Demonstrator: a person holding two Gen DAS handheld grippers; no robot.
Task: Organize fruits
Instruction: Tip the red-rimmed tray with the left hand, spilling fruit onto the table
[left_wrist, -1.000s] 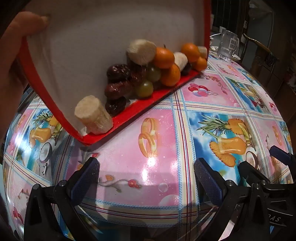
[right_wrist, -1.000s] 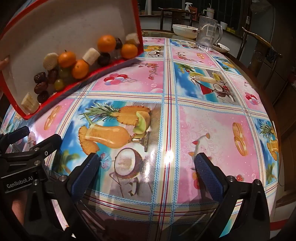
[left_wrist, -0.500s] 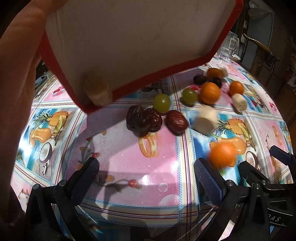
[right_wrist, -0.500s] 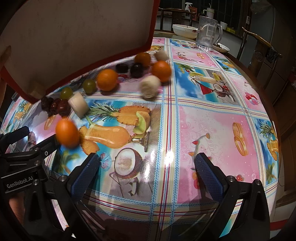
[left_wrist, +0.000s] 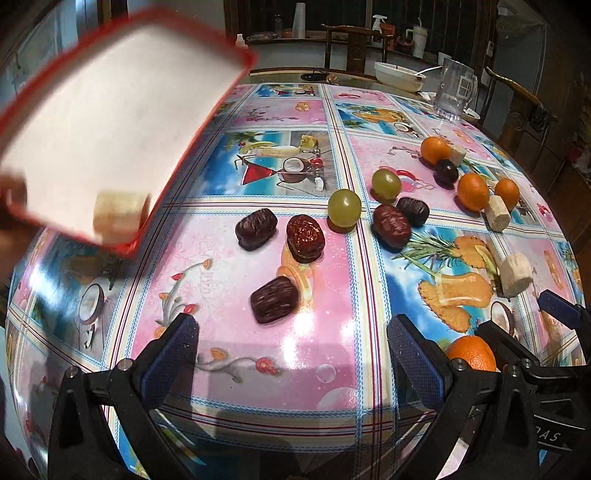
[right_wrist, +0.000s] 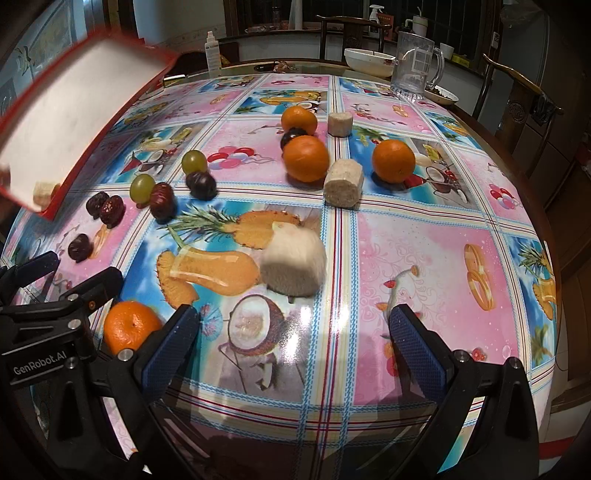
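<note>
- Fruit is scattered all over the desk (right_wrist: 424, 258), which has a glossy cloth printed with pineapples and coconuts.
- Both hand-held grippers sit low at the near edge, side by side. Left hand-held gripper (left_wrist: 291, 354) has its jaws spread wide with nothing between them, and the right hand-held gripper (right_wrist: 291, 347) is the same, wide apart and empty.
- A mandarin (right_wrist: 130, 325) sits right between the two grippers, just beside the right one's left finger.
- A banana chunk (right_wrist: 293, 260) lies straight ahead of the right gripper on the pineapple print; it looks a bit blurred.
- Three more mandarins (right_wrist: 306, 158) and a couple more banana chunks sit further back, mid-desk.
- Two green grapes (left_wrist: 344, 207) and several dark dates (left_wrist: 274, 300) are spread out in front of the left gripper.
- A white tray with a red rim (left_wrist: 110, 110) is up in the air on the left, tilted and blurry, with one banana piece (left_wrist: 118, 218) at its low corner.
- A clear mug (right_wrist: 415, 66) and a bowl (right_wrist: 369, 59) sit at the far edge.
</note>
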